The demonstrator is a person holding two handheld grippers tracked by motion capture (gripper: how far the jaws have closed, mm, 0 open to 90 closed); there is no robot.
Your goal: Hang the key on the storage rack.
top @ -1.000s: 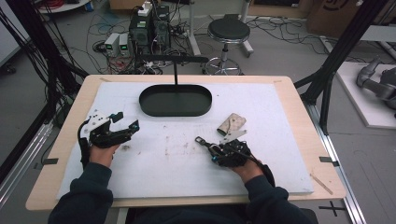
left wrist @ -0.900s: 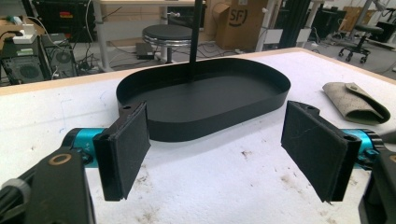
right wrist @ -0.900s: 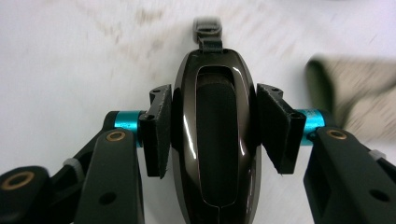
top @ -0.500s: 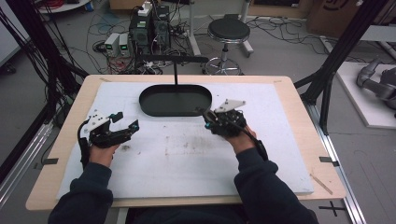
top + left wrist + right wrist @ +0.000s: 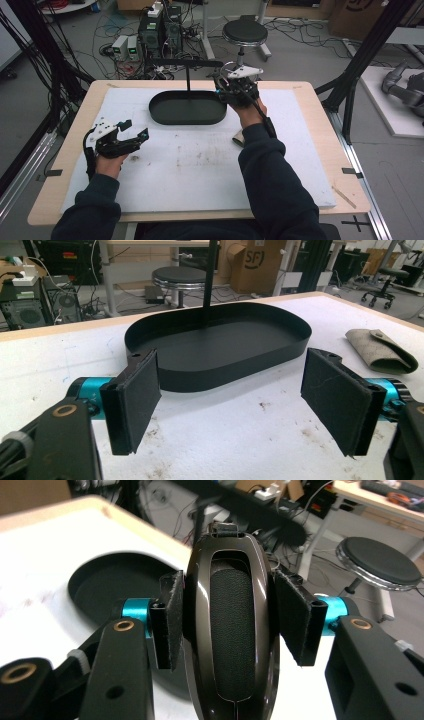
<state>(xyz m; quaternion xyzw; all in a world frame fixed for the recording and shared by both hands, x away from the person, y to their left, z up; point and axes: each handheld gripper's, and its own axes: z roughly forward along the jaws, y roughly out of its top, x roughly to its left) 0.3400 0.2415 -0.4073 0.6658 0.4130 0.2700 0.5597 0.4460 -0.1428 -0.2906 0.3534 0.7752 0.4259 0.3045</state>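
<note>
Above the far right rim of the black tray (image 5: 187, 107), the right claw (image 5: 235, 85) pinches a glossy dark brown oval object (image 5: 232, 625) between its pads, held clear of the surface (image 5: 200, 170). The left claw (image 5: 131, 136) rests spread and empty near the tray's left. A grey felt pouch (image 5: 380, 350) lies on the surface.

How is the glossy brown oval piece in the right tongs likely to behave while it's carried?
The brown oval piece looks rigid and smooth, so it may slip. The right tongs clamp its narrow sides with padded faces, which probably helps. Its rounded shell might rock if set down in the black tray.
</note>
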